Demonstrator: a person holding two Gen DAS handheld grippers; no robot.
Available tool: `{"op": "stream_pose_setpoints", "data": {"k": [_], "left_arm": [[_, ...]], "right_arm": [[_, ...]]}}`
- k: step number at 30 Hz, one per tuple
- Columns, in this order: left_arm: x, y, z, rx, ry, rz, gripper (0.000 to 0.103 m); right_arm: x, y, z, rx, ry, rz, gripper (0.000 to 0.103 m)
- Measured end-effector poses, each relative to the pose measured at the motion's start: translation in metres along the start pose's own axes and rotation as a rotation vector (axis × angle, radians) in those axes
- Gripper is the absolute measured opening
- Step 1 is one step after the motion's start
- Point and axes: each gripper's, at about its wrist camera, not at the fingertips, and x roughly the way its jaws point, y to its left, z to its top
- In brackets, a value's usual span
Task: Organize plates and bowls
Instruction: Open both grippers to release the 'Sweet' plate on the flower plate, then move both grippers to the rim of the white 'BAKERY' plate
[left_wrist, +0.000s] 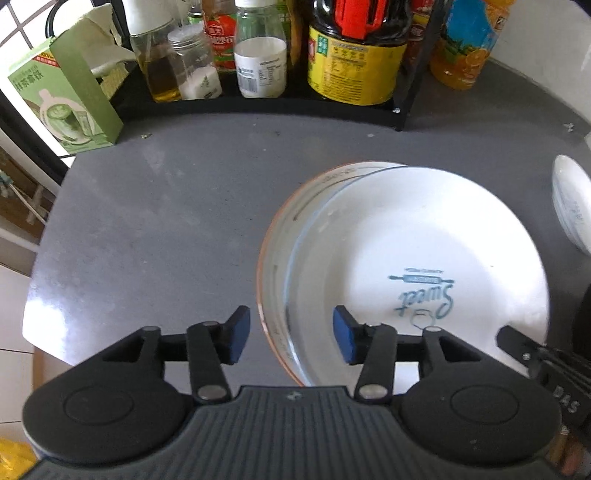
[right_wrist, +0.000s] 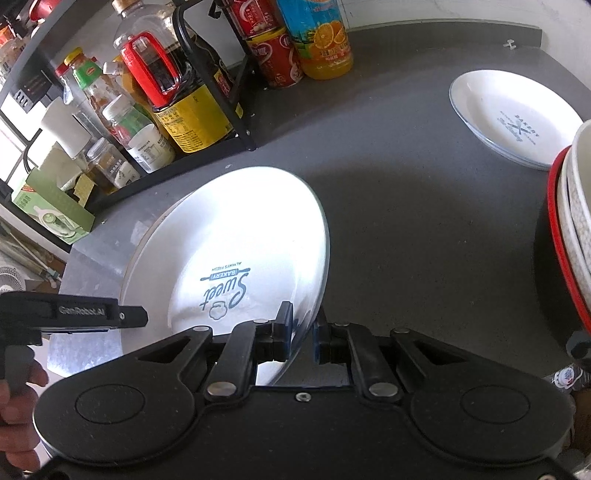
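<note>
A white "Sweet Bakery" plate (left_wrist: 424, 251) (right_wrist: 236, 236) is tilted above a second plate (left_wrist: 291, 221) with an orange-brown rim on the grey counter. My right gripper (right_wrist: 301, 325) is shut on the near right rim of the white plate and holds it lifted on that side. My left gripper (left_wrist: 291, 332) is open and empty, its jaws standing over the lower plate's near left rim. Another white plate (right_wrist: 513, 118) lies at the far right. A stack of bowls (right_wrist: 576, 221), with a red-rimmed one in it, stands at the right edge.
A black rack (left_wrist: 258, 103) of bottles and jars stands along the back of the counter (left_wrist: 166, 221). A green carton (left_wrist: 62, 103) stands at the back left. An orange juice bottle (right_wrist: 325, 40) and red cans (right_wrist: 273, 55) stand beside the rack. The counter's left edge drops off.
</note>
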Motion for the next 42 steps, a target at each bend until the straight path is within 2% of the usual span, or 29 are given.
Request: {"op": "stream_pose_setpoints", "data": {"k": [2,6,10,12,19,23,27,35,42], "left_arm": [[0.007,0.001,0.001,0.002,0.014,0.012,0.049],[0.018,0.004,0.002,-0.003,0.027,0.024,0.055],[0.02,0.009,0.007,-0.009,0.023,0.031,0.057],[0.022,0.013,0.009,-0.017,0.023,0.032,0.058],[0.027,0.021,0.015,-0.024,0.018,0.023,0.065],[0.029,0.018,0.016,-0.01,0.026,0.034,0.065],[0.022,0.006,0.018,0.034,0.012,0.096,0.065],[-0.004,-0.016,0.011,0.06,-0.026,0.079,0.065],[-0.029,-0.033,0.001,0.038,-0.053,0.068,0.068]], "right_arm": [[0.002,0.001,0.002,-0.002,0.004,-0.008,0.012],[0.008,-0.001,0.003,0.004,0.015,-0.023,0.025],[0.015,-0.001,0.003,0.012,0.031,-0.022,0.028],[0.018,0.0,0.003,0.009,0.035,-0.03,0.033],[0.021,0.0,0.007,0.027,0.035,-0.054,0.035],[0.009,-0.005,0.006,0.051,0.002,-0.029,0.037],[-0.008,-0.017,0.004,0.097,-0.04,0.013,0.039],[-0.044,-0.036,-0.003,0.119,-0.116,0.02,0.049],[-0.077,-0.047,-0.013,0.111,-0.187,0.02,0.069]]}}
